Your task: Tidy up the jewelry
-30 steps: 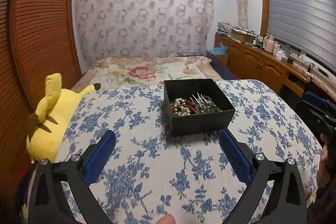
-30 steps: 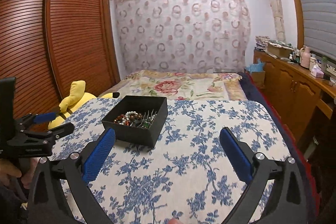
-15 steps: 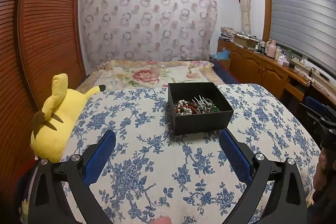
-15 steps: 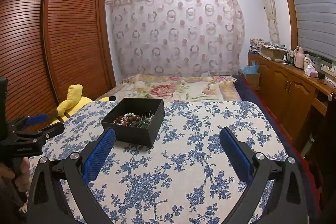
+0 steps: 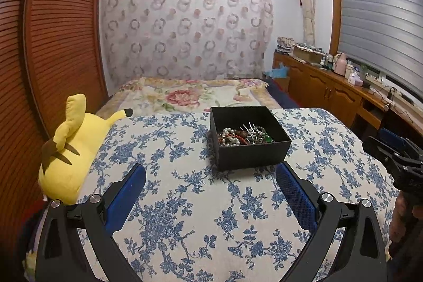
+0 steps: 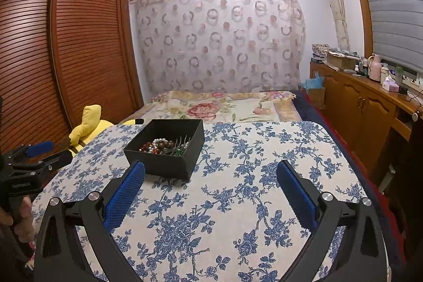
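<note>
A black open box (image 5: 251,153) (image 6: 161,163) stands on the blue-flowered tablecloth (image 5: 185,202) (image 6: 251,189). Inside lies a tangle of jewelry (image 5: 244,136) (image 6: 165,146): pearl and red-brown bead strands, silver hairpins, green stones. My left gripper (image 5: 211,172) hangs open just in front of the box, nothing between its blue pads. My right gripper (image 6: 211,171) is open too, with the box ahead and to its left, its left pad (image 6: 127,192) close to the box's near corner. Each gripper shows at the edge of the other's view.
A yellow plush toy (image 5: 68,149) (image 6: 87,126) lies at the table's left edge. Behind the table is a bed with a floral cover (image 5: 190,94). A wooden wardrobe (image 6: 66,44) stands left, and a cluttered wooden sideboard (image 6: 370,97) runs along the right.
Both views have tilted up and pulled back a little, so the box sits lower in frame and more of the room shows. Both grippers stay open; the box has not moved.
</note>
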Tool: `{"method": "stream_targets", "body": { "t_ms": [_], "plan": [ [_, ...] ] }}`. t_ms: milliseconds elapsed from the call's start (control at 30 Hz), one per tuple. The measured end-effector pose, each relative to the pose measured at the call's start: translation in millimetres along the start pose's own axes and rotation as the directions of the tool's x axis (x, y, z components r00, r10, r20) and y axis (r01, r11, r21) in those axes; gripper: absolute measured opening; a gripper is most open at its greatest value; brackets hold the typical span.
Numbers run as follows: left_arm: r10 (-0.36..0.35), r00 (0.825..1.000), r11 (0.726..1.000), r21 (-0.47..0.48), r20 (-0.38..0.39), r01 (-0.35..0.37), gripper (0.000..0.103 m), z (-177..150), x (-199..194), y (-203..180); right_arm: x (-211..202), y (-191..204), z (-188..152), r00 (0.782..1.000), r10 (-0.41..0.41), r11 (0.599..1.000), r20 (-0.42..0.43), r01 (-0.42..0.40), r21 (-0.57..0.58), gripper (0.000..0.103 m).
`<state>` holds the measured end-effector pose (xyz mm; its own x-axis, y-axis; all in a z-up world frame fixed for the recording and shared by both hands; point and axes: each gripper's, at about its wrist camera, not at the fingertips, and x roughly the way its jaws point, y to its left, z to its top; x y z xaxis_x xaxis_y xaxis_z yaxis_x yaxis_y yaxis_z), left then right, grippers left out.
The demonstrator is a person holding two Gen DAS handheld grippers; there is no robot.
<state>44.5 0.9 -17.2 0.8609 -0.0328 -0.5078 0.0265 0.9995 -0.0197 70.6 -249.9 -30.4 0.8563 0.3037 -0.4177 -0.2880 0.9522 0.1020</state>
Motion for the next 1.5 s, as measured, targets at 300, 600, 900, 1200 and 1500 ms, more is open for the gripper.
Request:
{"method": "stream_targets", "body": {
  "t_ms": [300,600,900,1200,1500],
  "plan": [
    [-0.002,1.000,1.000,-0.003,0.002,0.002,0.095,0.0,-0.4,1.2,0.3,-0.1,-1.1,1.000,0.001,1.000,0.000,-0.001,0.002,0.100],
    [-0.003,1.000,1.000,-0.002,0.004,0.003,0.095,0.1,-1.1,0.2,0.3,0.1,-1.3,1.000,0.002,1.000,0.000,-0.002,0.001,0.100],
    [-0.002,1.000,1.000,0.006,0.006,0.002,0.095,-0.1,-2.8,-1.8,0.2,0.5,-0.9,1.000,0.002,1.000,-0.002,-0.002,0.001,0.100],
    [-0.003,1.000,1.000,0.005,0.007,0.003,0.095,-0.3,-2.7,-1.3,0.1,0.6,-1.4,1.000,0.002,1.000,-0.001,-0.002,0.001,0.100],
    [-0.003,1.000,1.000,0.005,0.007,0.003,0.095,-0.4,-2.6,-1.1,0.2,0.6,-1.3,1.000,0.002,1.000,-0.003,-0.002,0.000,0.100]
  ]
}}
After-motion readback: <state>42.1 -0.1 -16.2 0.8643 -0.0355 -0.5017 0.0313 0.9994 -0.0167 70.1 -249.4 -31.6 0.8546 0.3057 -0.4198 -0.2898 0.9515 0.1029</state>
